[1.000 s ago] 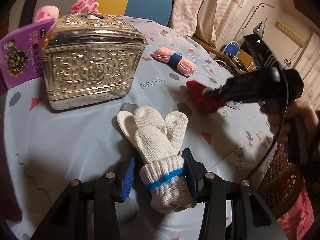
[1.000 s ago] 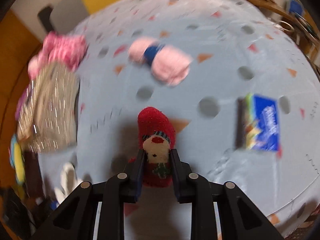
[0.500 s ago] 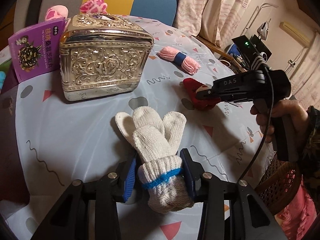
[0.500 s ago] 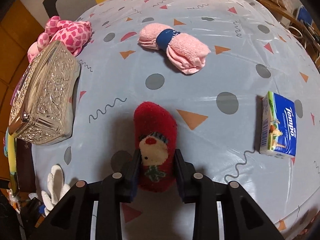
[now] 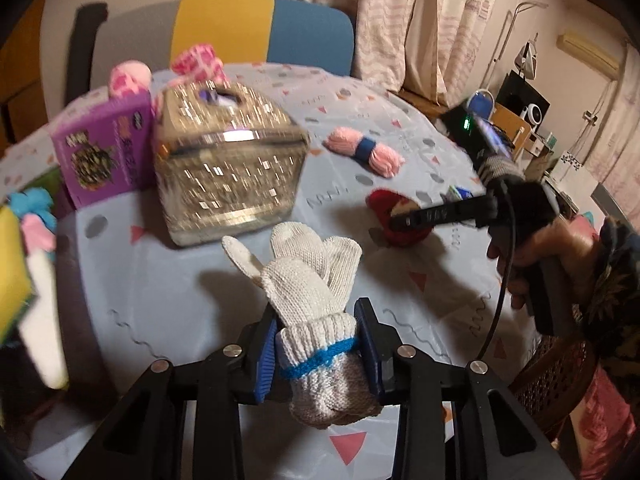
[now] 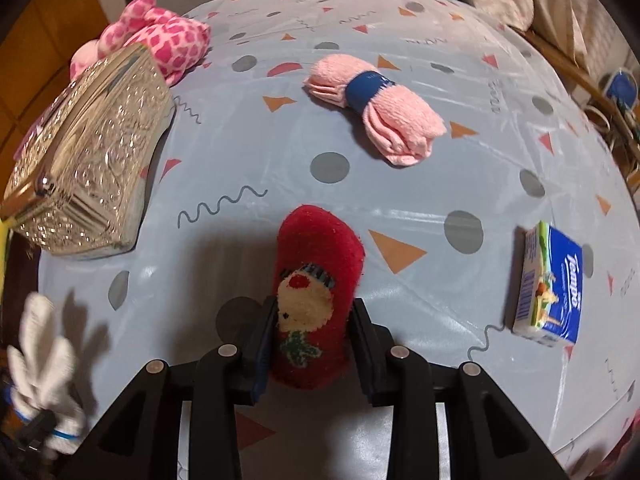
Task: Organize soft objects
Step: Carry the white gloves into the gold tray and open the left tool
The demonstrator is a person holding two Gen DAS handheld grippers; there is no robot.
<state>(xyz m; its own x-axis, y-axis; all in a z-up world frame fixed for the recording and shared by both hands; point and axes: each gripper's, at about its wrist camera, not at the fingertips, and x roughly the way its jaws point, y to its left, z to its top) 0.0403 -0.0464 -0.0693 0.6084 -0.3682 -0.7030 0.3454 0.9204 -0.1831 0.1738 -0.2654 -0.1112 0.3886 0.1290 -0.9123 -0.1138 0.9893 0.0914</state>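
Observation:
My left gripper (image 5: 318,346) is shut on a bundle of white knit gloves (image 5: 308,280) with a blue band, held above the table; the gloves also show at the left edge of the right wrist view (image 6: 40,344). My right gripper (image 6: 312,344) is shut on a red sock with a snowman face (image 6: 316,280), which rests low over the table; it shows in the left wrist view (image 5: 394,216) too. A pink sock roll with a blue band (image 6: 376,110) lies further back on the table (image 6: 260,140).
An ornate silver tissue box (image 5: 228,168) stands at the left, with a pink spotted plush (image 6: 160,42) behind it and a purple box (image 5: 100,152) beside it. A blue Tempo tissue pack (image 6: 548,284) lies at the right. A chair (image 5: 224,28) stands behind the table.
The left gripper has lifted and pulled back with the gloves, its view now blurred. The right gripper has stayed shut on the red sock, shifting slightly.

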